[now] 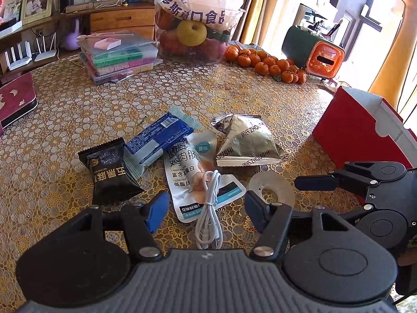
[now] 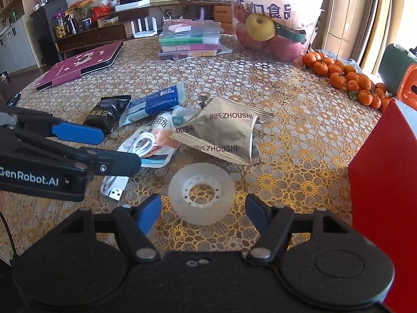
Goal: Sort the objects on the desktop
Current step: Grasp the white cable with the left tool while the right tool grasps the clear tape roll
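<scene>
A coiled white USB cable (image 1: 209, 208) lies on a white sausage pouch (image 1: 182, 167), between the blue pads of my left gripper (image 1: 206, 208), which is open and not touching it. Around the pouch lie a black snack packet (image 1: 109, 172), a blue packet (image 1: 159, 140) and a silver packet (image 1: 247, 143). A clear tape roll (image 2: 200, 193) lies flat on the table between the fingers of my right gripper (image 2: 202, 208), also open, with gaps on both sides. In the right wrist view the left gripper (image 2: 104, 146) hangs over the cable (image 2: 142, 143).
A red box (image 2: 383, 182) stands close on the right. At the back are a bag of fruit (image 1: 195, 26), tangerines (image 1: 265, 62), stacked plastic cases (image 1: 120, 54) and a green and orange container (image 1: 312, 49). A maroon tablet case (image 2: 80, 65) lies far left.
</scene>
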The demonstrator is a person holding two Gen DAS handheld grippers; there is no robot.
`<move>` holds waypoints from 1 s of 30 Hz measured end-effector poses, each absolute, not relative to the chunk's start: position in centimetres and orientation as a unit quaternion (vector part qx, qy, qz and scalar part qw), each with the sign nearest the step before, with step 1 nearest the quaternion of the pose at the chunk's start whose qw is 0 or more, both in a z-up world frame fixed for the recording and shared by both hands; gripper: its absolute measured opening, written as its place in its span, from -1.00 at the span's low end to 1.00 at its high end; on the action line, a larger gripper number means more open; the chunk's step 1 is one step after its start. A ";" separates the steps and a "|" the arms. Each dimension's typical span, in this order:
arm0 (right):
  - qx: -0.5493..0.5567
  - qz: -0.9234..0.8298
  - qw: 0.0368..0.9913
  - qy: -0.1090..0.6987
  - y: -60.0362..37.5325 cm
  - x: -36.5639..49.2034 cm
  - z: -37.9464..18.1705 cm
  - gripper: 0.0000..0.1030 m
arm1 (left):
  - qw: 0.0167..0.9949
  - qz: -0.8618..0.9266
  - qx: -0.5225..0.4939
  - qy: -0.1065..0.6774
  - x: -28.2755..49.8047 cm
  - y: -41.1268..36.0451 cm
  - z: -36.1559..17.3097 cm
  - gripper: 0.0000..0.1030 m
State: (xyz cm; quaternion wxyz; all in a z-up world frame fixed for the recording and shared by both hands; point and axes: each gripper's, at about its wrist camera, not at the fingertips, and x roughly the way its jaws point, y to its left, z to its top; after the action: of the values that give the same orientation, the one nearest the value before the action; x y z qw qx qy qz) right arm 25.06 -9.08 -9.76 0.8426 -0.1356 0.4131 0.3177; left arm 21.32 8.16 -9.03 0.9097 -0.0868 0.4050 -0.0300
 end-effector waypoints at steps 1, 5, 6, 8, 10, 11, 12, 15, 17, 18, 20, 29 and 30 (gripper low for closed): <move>-0.135 0.318 0.843 0.413 -9.0 25.1 -9.9 0.38 | 0.910 -0.032 -0.088 0.405 21.4 8.2 -9.1 0.17; -0.133 0.317 0.842 0.415 -8.8 25.5 -10.2 0.37 | 0.911 -0.041 -0.082 0.401 21.6 7.9 -9.1 0.02; -0.133 0.317 0.842 0.415 -8.8 25.6 -10.3 0.37 | 0.911 -0.044 -0.080 0.402 21.6 7.8 -9.2 -0.02; -0.131 0.316 0.842 0.417 -8.8 25.7 -10.4 0.36 | 0.910 -0.047 -0.080 0.405 21.8 7.7 -9.4 -0.15; -0.131 0.315 0.843 0.416 -8.8 25.8 -10.5 0.35 | 0.909 -0.047 -0.079 0.407 21.8 7.7 -9.7 -0.24; -0.132 0.315 0.843 0.414 -8.7 25.8 -10.6 0.35 | 0.909 -0.046 -0.079 0.407 21.9 7.7 -9.7 -0.26; -0.132 0.315 0.844 0.414 -8.7 25.8 -10.6 0.35 | 0.908 -0.045 -0.081 0.408 21.9 7.8 -9.8 -0.26; -0.133 0.315 0.844 0.414 -8.6 25.8 -10.6 0.33 | 0.907 -0.045 -0.083 0.411 22.0 7.8 -10.0 -0.31; -0.143 0.315 0.844 0.410 -8.4 25.6 -10.6 0.19 | 0.907 -0.046 -0.083 0.411 22.1 7.7 -10.1 -0.33; -0.146 0.316 0.844 0.408 -8.3 25.6 -10.6 0.16 | 0.906 -0.047 -0.084 0.411 22.1 7.6 -10.1 -0.34; -0.146 0.317 0.843 0.408 -8.2 25.5 -10.5 0.14 | 0.906 -0.049 -0.084 0.412 22.2 7.5 -10.1 -0.35; -0.146 0.319 0.844 0.405 -8.4 25.3 -10.6 0.14 | 0.903 -0.054 -0.100 0.414 22.4 7.6 -10.2 -0.56; -0.146 0.319 0.844 0.405 -8.4 25.2 -10.6 0.14 | 0.903 -0.054 -0.103 0.414 22.4 7.7 -10.2 -0.61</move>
State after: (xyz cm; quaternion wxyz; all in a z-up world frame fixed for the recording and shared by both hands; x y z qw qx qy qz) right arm 25.24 -8.40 -10.56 0.8441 -0.1461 0.4053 0.3193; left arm 22.44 7.72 -10.20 0.9028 -0.1035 0.4140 -0.0538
